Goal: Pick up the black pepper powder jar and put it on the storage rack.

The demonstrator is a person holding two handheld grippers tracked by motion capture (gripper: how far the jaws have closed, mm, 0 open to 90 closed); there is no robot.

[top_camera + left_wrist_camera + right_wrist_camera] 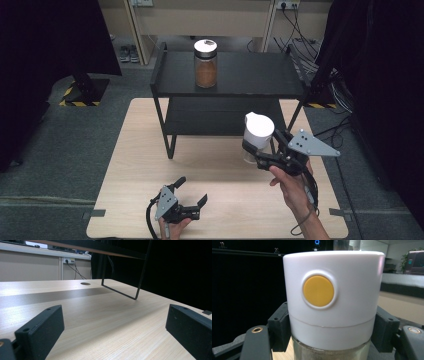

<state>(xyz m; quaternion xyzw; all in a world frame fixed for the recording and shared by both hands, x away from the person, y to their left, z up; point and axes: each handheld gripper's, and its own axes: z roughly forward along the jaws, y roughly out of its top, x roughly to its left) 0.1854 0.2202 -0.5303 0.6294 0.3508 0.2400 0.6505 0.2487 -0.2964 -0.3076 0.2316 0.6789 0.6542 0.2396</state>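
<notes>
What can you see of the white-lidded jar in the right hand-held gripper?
The jar has a clear body with pale contents and a tall white plastic lid bearing a round yellow button. It stands upright, clamped between the jaws of the right hand-held gripper, in front of the black shelf, right of centre.

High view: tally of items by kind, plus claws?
Glass jars: 2, a silver-lidded jar of brown powder on the rack top and a white-lidded jar clamped in the right claw
Black metal two-tier rack: 1
Claws: 2, the left claw open
Total: 5
</notes>
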